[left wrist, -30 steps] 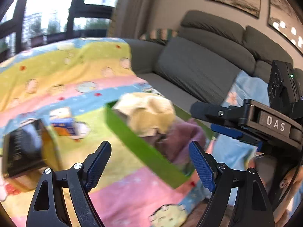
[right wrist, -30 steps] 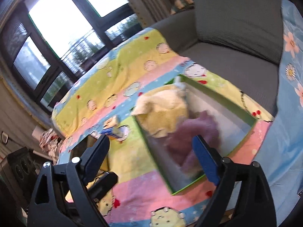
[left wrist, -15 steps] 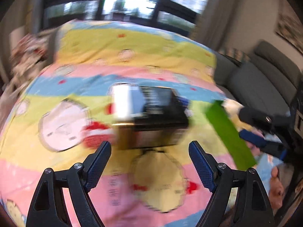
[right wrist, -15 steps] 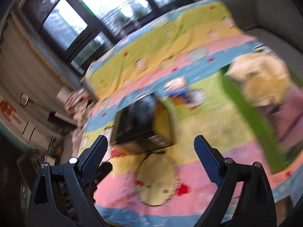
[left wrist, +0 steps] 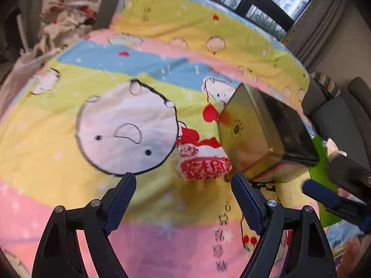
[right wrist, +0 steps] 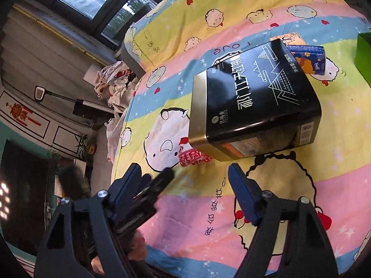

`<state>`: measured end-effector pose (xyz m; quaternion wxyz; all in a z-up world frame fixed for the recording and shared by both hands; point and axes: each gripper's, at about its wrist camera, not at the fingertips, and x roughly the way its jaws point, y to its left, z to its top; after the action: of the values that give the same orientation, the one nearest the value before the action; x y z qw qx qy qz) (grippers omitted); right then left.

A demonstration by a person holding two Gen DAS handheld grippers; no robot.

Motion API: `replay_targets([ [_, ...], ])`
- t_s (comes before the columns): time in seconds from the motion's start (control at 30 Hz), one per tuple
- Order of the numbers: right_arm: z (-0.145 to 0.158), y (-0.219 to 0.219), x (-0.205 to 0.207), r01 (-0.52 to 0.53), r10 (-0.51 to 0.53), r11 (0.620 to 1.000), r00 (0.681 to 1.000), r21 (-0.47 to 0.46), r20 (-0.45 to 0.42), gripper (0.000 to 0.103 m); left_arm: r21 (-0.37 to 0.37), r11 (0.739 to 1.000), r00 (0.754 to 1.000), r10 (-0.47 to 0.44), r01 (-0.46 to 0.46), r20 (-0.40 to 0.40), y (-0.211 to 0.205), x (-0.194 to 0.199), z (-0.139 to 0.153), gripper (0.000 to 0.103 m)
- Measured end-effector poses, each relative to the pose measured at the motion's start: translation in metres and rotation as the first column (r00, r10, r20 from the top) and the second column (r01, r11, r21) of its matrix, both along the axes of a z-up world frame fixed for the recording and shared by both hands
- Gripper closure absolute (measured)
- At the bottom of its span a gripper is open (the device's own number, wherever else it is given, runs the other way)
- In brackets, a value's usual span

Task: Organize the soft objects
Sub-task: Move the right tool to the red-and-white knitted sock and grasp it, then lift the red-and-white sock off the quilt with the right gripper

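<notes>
A small red and white knitted soft item (left wrist: 204, 159) lies on the colourful cartoon blanket (left wrist: 116, 53), tucked against the gold side of a black tin box (left wrist: 262, 136). My left gripper (left wrist: 183, 199) is open and empty, just short of the knitted item. The right wrist view shows the same item (right wrist: 193, 157) under the tin's (right wrist: 252, 99) near corner. My right gripper (right wrist: 185, 185) is open and empty, a little before the tin. The green box (left wrist: 322, 159) shows only as an edge at the right; its soft contents are hidden.
A small orange and blue packet (right wrist: 308, 58) lies behind the tin. A heap of white and red cloth (left wrist: 67, 16) sits beyond the blanket's far left edge. A grey sofa (left wrist: 347, 120) stands at the right. The green box's corner (right wrist: 364, 46) shows at the right.
Both grippers have swung left, away from the green box with the yellow and purple soft things, to the tin box and the knitted item. Both stay open.
</notes>
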<state>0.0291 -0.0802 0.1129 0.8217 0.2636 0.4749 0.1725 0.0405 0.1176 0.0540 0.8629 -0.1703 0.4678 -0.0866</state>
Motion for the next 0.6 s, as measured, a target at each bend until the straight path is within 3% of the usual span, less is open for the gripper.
replay_targets([
  [0.2, 0.005, -0.02, -0.008, 0.048, -0.046, 0.997, 0.999, -0.064, 0.02, 0.025, -0.092, 0.994, 0.997, 0.057, -0.061, -0.054, -0.001, 0.021, -0.028, 0.022],
  [0.27, 0.005, -0.024, -0.011, 0.057, -0.055, 0.994, 0.998, -0.089, 0.029, 0.025, -0.11, 0.991, 0.996, 0.07, -0.075, -0.049, 0.0, 0.02, -0.029, 0.056],
  [0.33, 0.003, -0.027, -0.012, 0.061, -0.058, 0.993, 0.998, -0.103, 0.028, 0.025, -0.211, 0.975, 0.996, 0.054, -0.068, -0.072, 0.002, 0.018, -0.031, 0.069],
  [0.47, -0.001, -0.03, -0.012, 0.043, -0.043, 0.994, 0.999, -0.096, 0.006, 0.025, -0.156, 0.985, 0.995, 0.062, -0.074, -0.081, -0.001, -0.003, -0.019, 0.072],
  [0.6, -0.004, -0.018, -0.016, -0.008, 0.008, 0.994, 1.0, -0.109, 0.001, 0.025, -0.212, 0.975, 0.994, 0.04, -0.061, -0.1, 0.003, -0.039, -0.011, 0.072],
])
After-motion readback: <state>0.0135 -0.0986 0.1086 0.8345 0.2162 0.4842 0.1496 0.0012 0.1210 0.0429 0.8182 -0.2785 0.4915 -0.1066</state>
